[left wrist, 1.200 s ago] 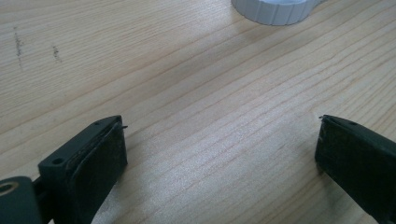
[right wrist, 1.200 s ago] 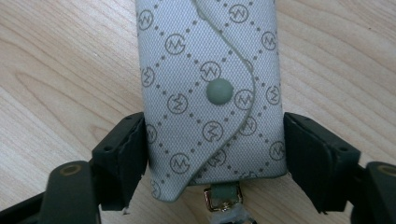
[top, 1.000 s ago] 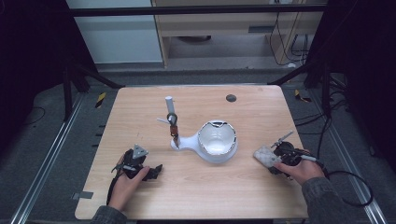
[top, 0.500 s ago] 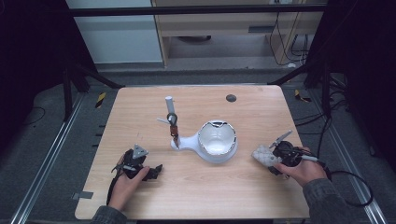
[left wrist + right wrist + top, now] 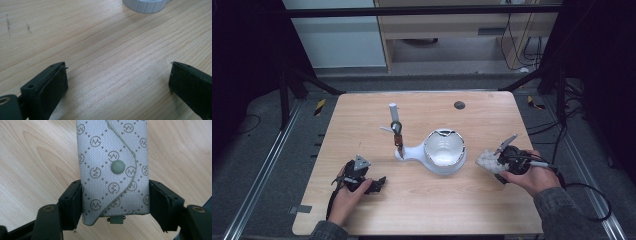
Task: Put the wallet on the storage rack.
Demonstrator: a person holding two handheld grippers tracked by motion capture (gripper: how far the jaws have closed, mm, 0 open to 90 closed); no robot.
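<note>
My right gripper (image 5: 115, 195) is shut on a grey pouch (image 5: 113, 170) printed with small round logos and closed by a snap button. Its two pads press on the pouch's long sides. From above, that pouch (image 5: 488, 161) hangs a little over the table's right side in my right gripper (image 5: 498, 162), just right of a white bowl-shaped holder (image 5: 444, 150). On the front left of the table rests my left gripper (image 5: 379, 181), and its jaws (image 5: 117, 72) stand wide apart with bare wood between them.
The white holder has a handle-like base (image 5: 407, 152) with a thin upright stand carrying a ring (image 5: 397, 127) and a white post (image 5: 392, 107) behind it. A dark disc (image 5: 459, 105) lies near the far edge. The holder's ribbed rim (image 5: 145, 5) lies ahead of the left jaws.
My right hand has risen off the table with the pouch and shifted slightly toward the white holder. The left hand has stayed where it was.
</note>
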